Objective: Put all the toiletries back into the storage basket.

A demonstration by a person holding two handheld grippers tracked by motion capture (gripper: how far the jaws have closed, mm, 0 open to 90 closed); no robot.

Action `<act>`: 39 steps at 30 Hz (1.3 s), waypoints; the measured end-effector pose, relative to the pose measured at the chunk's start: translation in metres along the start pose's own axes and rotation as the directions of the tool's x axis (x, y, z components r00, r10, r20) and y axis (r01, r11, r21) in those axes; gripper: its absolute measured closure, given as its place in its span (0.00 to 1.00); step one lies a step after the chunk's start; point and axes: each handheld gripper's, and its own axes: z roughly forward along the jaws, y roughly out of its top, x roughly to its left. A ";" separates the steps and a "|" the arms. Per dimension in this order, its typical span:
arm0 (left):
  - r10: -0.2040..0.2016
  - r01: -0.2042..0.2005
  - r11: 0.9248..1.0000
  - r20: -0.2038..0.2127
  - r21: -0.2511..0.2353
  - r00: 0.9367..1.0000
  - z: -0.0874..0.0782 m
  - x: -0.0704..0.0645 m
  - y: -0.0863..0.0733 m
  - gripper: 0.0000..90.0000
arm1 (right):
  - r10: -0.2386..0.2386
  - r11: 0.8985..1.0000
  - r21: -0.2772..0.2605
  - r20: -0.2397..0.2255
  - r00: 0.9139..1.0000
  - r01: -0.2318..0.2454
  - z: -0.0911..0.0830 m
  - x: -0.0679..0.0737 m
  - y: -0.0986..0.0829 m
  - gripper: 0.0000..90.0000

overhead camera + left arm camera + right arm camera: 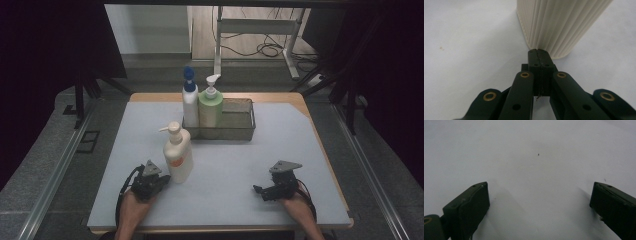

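Observation:
A cream pump bottle [177, 154] with an orange label stands upright on the pale mat, left of centre. My left gripper [161, 179] rests on the mat just at its near left side. In the left gripper view its jaws are pressed together, their tips [539, 52] right at the ribbed base of the cream bottle [559, 22], holding nothing. My right gripper [258, 190] lies near the front right of the mat, pointing left. Its jaws stand wide apart over bare mat, my right gripper [539, 197] holding nothing.
A grey metal basket [235, 122] stands at the back centre of the mat. In its left end stand a white bottle with a blue cap [189, 99] and a green pump bottle [210, 104]. The wooden table edge [320, 145] runs along the right.

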 end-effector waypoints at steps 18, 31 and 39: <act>0.090 -0.090 0.996 0.081 0.002 0.993 0.013 -0.022 0.012 0.99 | -0.001 1.000 0.000 0.000 1.000 0.001 0.000 0.000 0.000 0.02; 0.069 -0.071 0.997 0.101 0.008 0.993 0.017 -0.024 0.017 0.99 | -0.001 1.000 -0.001 0.001 1.000 0.001 0.000 0.000 0.000 0.03; 0.056 -0.057 0.998 0.080 0.000 0.995 0.021 -0.017 0.020 0.99 | -0.001 1.000 -0.001 0.000 1.000 0.001 0.000 0.000 0.000 0.02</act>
